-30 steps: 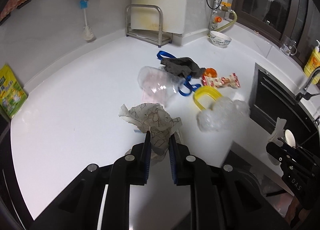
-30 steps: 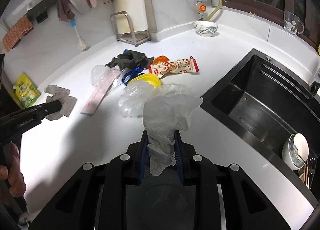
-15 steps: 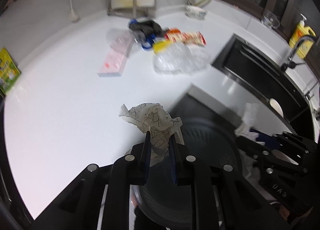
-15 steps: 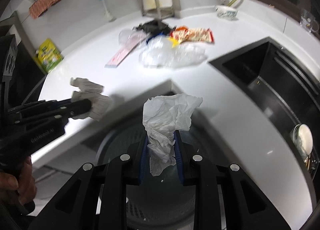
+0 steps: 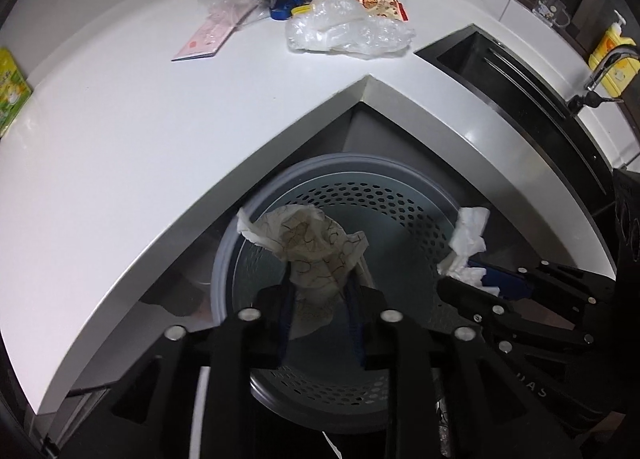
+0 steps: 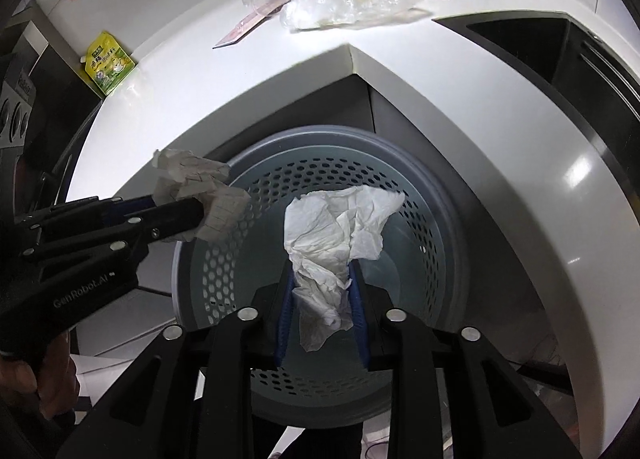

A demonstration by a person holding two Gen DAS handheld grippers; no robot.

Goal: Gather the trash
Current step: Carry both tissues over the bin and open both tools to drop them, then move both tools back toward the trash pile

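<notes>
Both grippers now over bin [image 5: 340,195]; left gripper [image 5: 320,291] pinching patterned paper [image 5: 308,243], right gripper [image 6: 322,287] pinching white tissue [image 6: 336,231].

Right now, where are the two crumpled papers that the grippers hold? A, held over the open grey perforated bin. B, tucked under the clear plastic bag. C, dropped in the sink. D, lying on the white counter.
A: the left gripper pinches the patterned paper and the right gripper the white tissue, both above the perforated bin.
</notes>
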